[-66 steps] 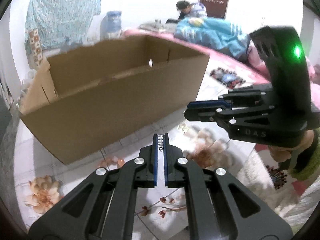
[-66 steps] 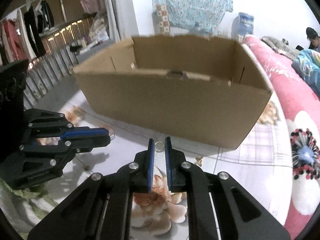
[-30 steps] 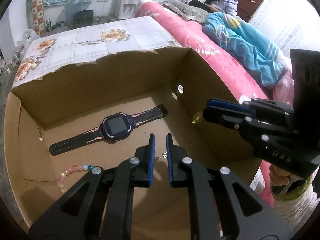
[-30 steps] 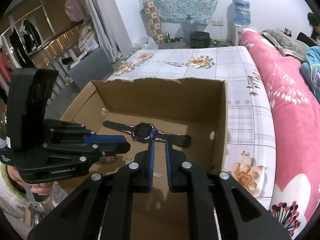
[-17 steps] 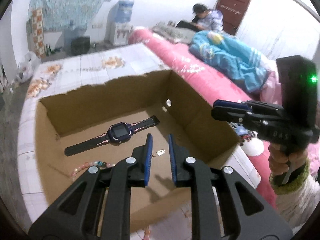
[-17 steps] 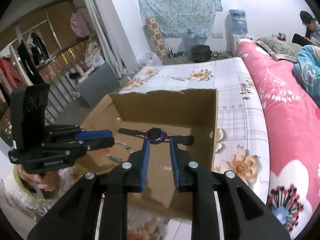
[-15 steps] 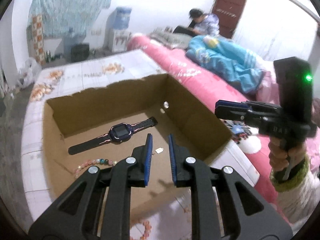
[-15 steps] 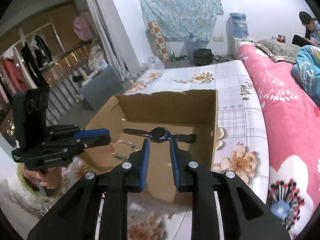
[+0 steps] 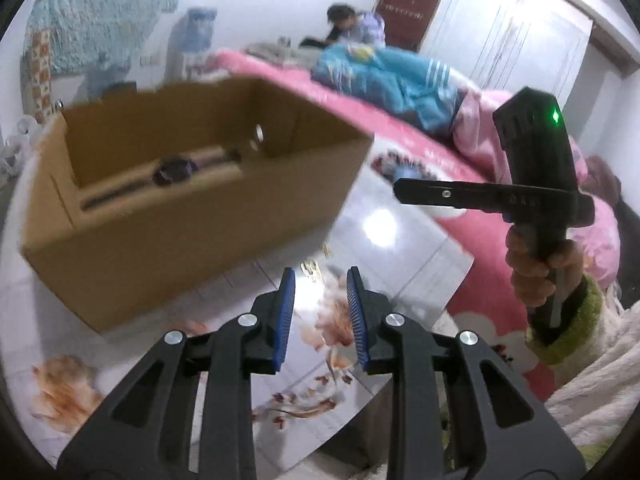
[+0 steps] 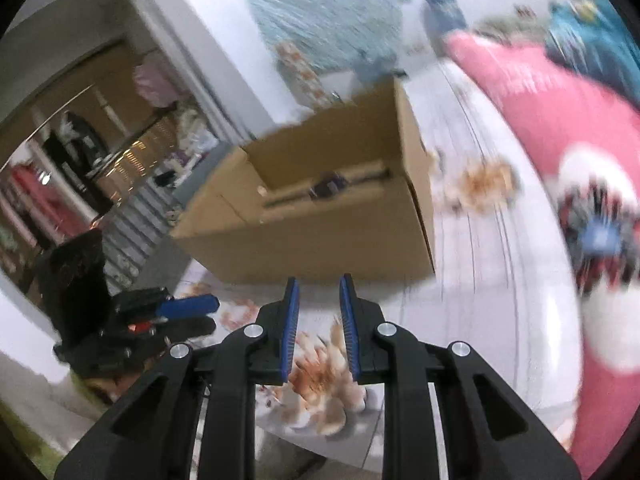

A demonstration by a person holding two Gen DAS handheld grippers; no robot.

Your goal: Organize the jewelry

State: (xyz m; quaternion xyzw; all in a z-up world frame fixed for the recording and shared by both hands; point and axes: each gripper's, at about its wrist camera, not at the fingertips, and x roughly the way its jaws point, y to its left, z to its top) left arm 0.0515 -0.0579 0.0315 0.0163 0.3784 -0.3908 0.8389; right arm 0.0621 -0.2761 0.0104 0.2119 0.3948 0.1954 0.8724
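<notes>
The left gripper (image 9: pixel 321 280) hangs over the floral-patterned bench (image 9: pixel 392 248), its blue-padded fingers (image 9: pixel 285 312) spread apart and opening, with nothing between them. Just ahead of the fingertips a small pale trinket (image 9: pixel 311 267) lies on the bench surface; motion blur keeps its kind from being told. Beyond it, to the left, stands an open cardboard box (image 9: pixel 192 232), and inside, against the far part of its floor, lies a dark watch (image 9: pixel 174 170) with its strap stretched out to either side.

The right gripper (image 10: pixel 319 294) also hovers over the bench (image 10: pixel 480 320), short of the box's near wall. Its fingers (image 10: pixel 291 320) stand parted with a clear gap and hold nothing. From this view the cardboard box (image 10: pixel 320 240) sits straight ahead, and the watch (image 10: pixel 328 189) shows as a dark blur on its bottom. The left gripper (image 10: pixel 188 305) appears low on the left of this view, beside the box's near corner.

In the left wrist view the right gripper (image 9: pixel 404 191) is seen side-on at the right, well apart from the box, gripped by a hand (image 9: pixel 540 272) in a green cuff (image 9: pixel 572 336). A pink bedspread (image 9: pixel 400 136) runs along the far side of the bench, with a blue blanket (image 9: pixel 392 80) on it and a person (image 9: pixel 348 24) seated at the far end
</notes>
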